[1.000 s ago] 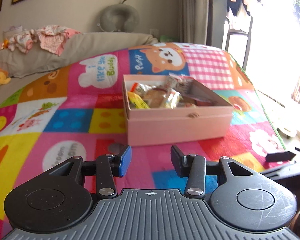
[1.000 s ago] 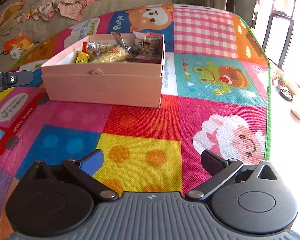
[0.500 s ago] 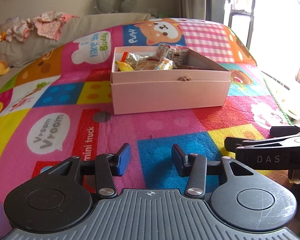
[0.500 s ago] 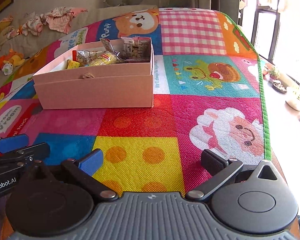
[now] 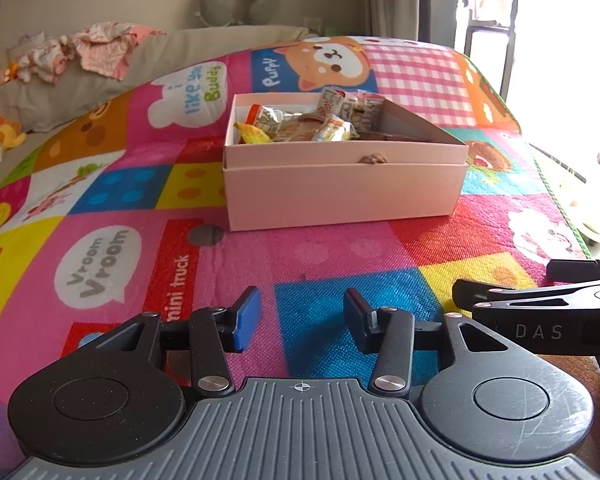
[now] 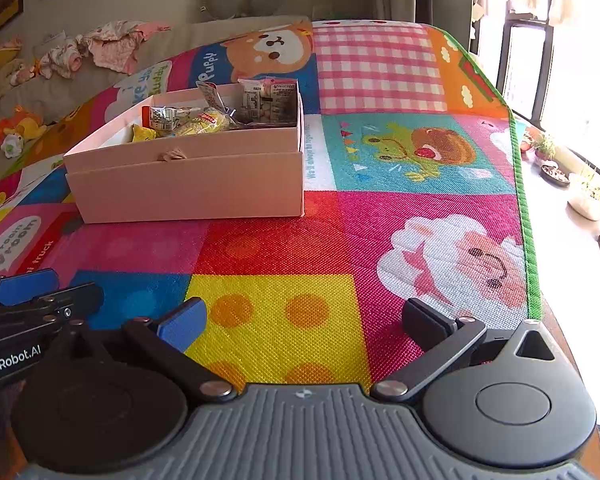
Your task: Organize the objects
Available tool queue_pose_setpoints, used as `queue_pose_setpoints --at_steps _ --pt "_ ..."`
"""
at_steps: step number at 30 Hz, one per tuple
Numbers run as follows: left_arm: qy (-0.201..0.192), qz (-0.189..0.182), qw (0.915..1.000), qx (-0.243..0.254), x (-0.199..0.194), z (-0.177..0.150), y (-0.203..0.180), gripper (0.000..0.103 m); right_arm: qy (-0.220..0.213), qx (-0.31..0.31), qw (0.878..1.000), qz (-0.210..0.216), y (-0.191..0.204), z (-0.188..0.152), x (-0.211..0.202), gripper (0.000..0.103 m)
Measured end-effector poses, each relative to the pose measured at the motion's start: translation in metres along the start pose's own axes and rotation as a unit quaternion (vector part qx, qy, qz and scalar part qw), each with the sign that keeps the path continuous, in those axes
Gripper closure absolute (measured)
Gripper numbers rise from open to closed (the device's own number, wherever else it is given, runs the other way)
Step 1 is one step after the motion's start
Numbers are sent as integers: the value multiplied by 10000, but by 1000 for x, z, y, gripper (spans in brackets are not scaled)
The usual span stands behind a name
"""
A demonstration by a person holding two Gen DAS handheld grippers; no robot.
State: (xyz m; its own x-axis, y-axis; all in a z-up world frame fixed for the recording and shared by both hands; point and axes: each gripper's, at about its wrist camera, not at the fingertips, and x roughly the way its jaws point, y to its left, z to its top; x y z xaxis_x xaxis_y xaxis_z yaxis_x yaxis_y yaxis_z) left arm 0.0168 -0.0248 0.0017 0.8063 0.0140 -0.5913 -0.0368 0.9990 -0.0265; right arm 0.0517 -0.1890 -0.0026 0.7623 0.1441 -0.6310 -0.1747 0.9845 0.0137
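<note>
A pink open box [image 5: 340,190] stands on the colourful play mat, filled with several wrapped snack packets [image 5: 320,120]. It also shows in the right wrist view [image 6: 188,184] with the packets [image 6: 220,114] inside. My left gripper [image 5: 302,320] is open and empty, low over the mat well in front of the box. My right gripper [image 6: 306,326] is wide open and empty, in front and to the right of the box. Each gripper sees the other at its frame edge.
The play mat [image 6: 340,240] covers the surface; its green right edge [image 6: 524,208] drops off toward a bright window sill with small plant pots [image 6: 580,196]. Clothes and soft toys [image 5: 80,56] lie on a grey cushion at the back left.
Both grippers have pulled back from the box toward the near edge of the mat and now sit side by side. Jaw openings are unchanged.
</note>
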Motion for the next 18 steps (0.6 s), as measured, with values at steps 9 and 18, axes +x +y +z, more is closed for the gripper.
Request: queue_pose_setpoints --at_steps 9,18 --pt "-3 24 10000 -22 -1 0 -1 52 0 2 10000 2 0 0 0 0" --pt "-4 69 10000 10 -1 0 -3 52 -1 24 10000 20 -1 0 1 0"
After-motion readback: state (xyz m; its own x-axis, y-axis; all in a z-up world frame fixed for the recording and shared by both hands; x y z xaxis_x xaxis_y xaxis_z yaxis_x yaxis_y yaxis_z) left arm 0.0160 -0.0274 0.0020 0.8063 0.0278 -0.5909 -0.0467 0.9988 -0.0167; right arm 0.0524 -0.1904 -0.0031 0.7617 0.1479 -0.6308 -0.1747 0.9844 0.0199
